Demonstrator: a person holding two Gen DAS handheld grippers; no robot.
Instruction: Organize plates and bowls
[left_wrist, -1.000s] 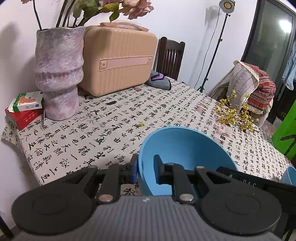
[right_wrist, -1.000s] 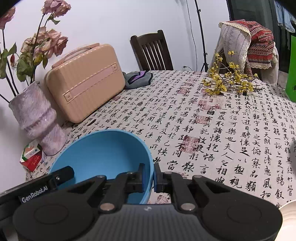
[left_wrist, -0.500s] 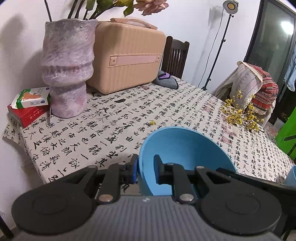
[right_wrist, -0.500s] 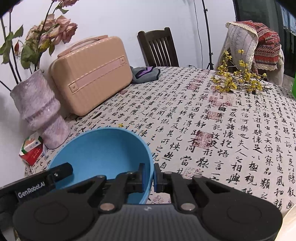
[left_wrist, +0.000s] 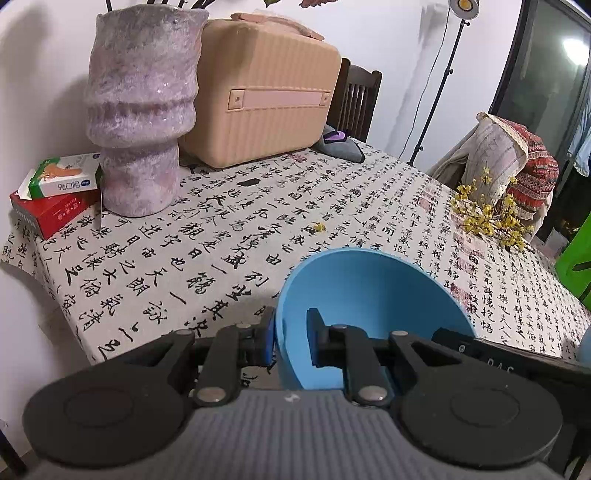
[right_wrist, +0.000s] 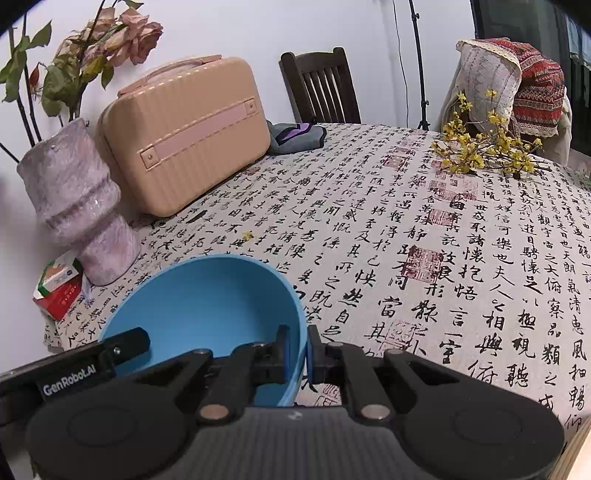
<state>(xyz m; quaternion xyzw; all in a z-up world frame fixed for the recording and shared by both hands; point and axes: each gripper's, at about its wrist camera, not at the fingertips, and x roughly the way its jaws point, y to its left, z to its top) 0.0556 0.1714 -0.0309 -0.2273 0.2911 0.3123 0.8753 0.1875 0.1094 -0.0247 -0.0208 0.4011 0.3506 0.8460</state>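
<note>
Sitting at the far left edge of the table (left_wrist: 155, 258), a green-and-white box (left_wrist: 62, 177) lies on top of a red box (left_wrist: 51, 214), both just beside a mottled purple vase (left_wrist: 140, 110) that holds faded pink roses (right_wrist: 122, 33). Right of the vase, touching or nearly touching it, stands a beige hard-shell case (left_wrist: 266, 92) with a pink strap across its face. A grey and purple cloth item (left_wrist: 340, 146) lies by the case's right end, in front of a dark wooden chair (right_wrist: 319, 88). The table is covered by a cloth printed with black calligraphy and red seals.

Nearer the cameras, a blue bowl (left_wrist: 369, 295) is gripped by both tools at once, tilted, with its opening facing away over the near left part of the table; whether its base touches the cloth cannot be told. The left gripper (left_wrist: 290, 341) is clenched on the bowl's left rim, one finger outside the wall and one inside. The right gripper (right_wrist: 298, 352) is clamped on the opposite rim in the same way, with the wall pinched between its blue pads.

Further right, a spray of yellow blossoms (right_wrist: 480, 151) lies on the table, in front of a chair draped with patterned fabric (right_wrist: 517, 85). A lamp stand (left_wrist: 439, 81) rises by the wall.
</note>
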